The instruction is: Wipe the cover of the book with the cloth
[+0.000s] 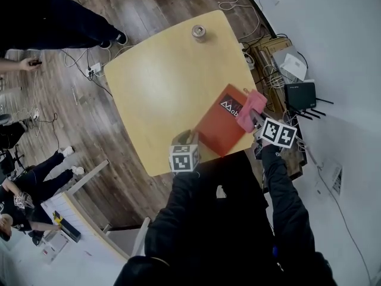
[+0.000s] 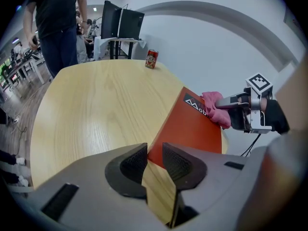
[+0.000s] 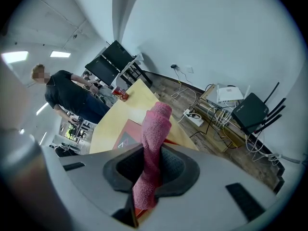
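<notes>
A red book lies slanted near the yellow table's near right corner. My left gripper is shut on the book's near corner; in the left gripper view the two dark pads pinch the red cover. The right gripper is shut on a pink cloth, which rests against the book's far right edge. In the right gripper view the folded cloth stands up between the jaws, with the book just beyond. From the left gripper's view the cloth touches the cover by its white logo.
A drink can stands at the table's far edge. A standing person is beyond the far left side. Right of the table are a black router, a white box and cables on the floor.
</notes>
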